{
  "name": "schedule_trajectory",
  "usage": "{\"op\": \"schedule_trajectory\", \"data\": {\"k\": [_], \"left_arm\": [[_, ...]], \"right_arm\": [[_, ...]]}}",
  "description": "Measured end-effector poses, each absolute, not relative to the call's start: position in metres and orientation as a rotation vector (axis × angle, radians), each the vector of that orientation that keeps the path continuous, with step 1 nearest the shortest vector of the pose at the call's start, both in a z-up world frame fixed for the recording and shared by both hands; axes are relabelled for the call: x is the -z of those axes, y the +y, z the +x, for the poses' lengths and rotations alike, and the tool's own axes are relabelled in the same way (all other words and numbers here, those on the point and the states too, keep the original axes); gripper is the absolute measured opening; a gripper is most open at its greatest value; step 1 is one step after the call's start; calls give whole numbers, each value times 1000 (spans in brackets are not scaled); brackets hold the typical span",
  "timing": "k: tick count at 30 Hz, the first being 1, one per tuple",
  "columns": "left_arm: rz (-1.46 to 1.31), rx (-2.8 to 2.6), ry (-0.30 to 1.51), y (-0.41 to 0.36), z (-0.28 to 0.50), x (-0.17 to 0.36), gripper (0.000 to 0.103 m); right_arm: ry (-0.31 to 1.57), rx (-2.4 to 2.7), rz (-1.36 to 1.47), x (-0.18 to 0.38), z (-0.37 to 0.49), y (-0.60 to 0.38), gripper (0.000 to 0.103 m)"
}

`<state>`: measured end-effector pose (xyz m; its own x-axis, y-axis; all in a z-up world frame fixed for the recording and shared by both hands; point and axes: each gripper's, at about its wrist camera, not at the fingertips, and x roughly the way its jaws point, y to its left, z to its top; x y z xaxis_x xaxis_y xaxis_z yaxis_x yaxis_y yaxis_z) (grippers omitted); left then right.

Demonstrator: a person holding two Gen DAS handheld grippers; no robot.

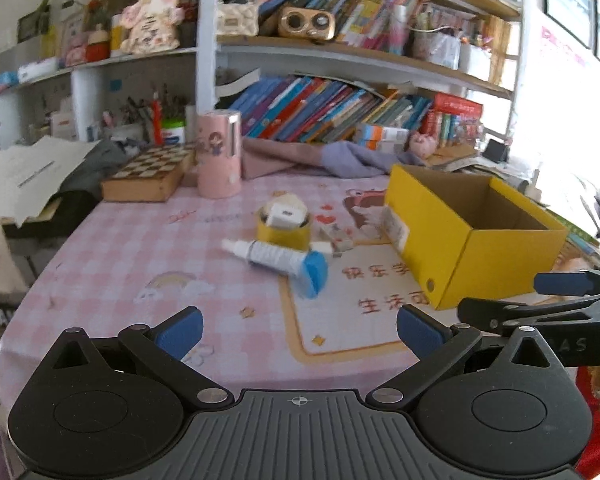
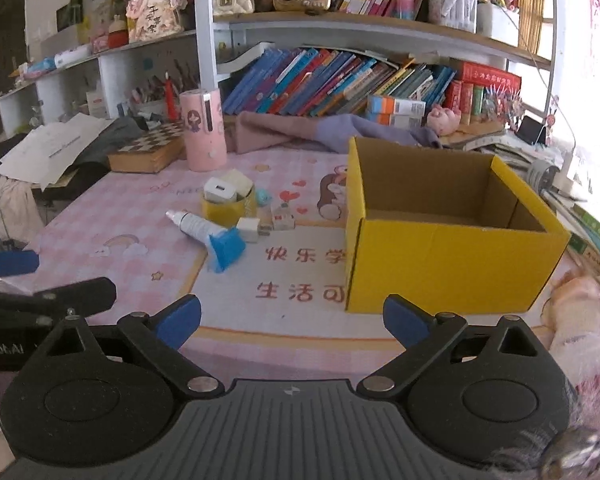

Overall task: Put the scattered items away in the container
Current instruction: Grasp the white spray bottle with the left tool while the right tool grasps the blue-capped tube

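The left gripper [image 1: 298, 332] has two flat blue pads on black arms, and they are spread wide apart with nothing between them. It hangs over a pink checked tablecloth [image 1: 112, 264] that looks smooth and soft.

Far ahead of it and to the left lies a wooden chessboard box [image 1: 150, 178] with dark and light squares. Just right of that stands a tall round pink canister [image 1: 219, 154] with a cartoon girl on it.

Straight ahead of the left gripper sits the little pile of loose things. A squeezy white tube [image 1: 268, 254] lies on its side, and its big blue cap [image 1: 313, 274] points toward the gripper. Right behind the tube is a fat ring of yellow tape [image 1: 284, 234] with a white boxy charger [image 1: 283, 214] sitting on top. A small white plug [image 2: 249, 230] lies just right of the tube.

Ahead of the left gripper and to the right is the yellow cardboard box [image 1: 452, 240]. It is square, open at the top and plain brown inside. It stands apart from the pile.

The right gripper [image 2: 292, 320] is the same shape, and its blue pads are spread wide too, holding nothing. The yellow box is just ahead of it to the right, and the pile is ahead to the left.
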<state>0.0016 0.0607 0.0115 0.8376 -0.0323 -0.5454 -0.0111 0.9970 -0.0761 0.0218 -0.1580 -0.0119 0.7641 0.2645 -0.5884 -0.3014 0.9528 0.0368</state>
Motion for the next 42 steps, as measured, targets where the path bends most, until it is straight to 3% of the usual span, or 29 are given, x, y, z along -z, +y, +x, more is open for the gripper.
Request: {"op": "schedule_trajectory", "data": {"k": [8, 12, 21, 32, 42], "left_arm": [[-131, -88, 580, 77, -2, -2, 103], [-104, -96, 611, 80, 5, 4, 103], [-85, -72, 613, 88, 40, 9, 102], [-130, -54, 674, 106, 107, 15, 101], [-220, -57, 776, 131, 175, 25, 97]], "right_arm": [[625, -387, -107, 18, 28, -137, 94], [648, -409, -118, 24, 41, -126, 83], [669, -448, -113, 31, 84, -109, 71], [724, -442, -105, 39, 153, -93, 70], [845, -531, -180, 67, 191, -65, 63]]}}
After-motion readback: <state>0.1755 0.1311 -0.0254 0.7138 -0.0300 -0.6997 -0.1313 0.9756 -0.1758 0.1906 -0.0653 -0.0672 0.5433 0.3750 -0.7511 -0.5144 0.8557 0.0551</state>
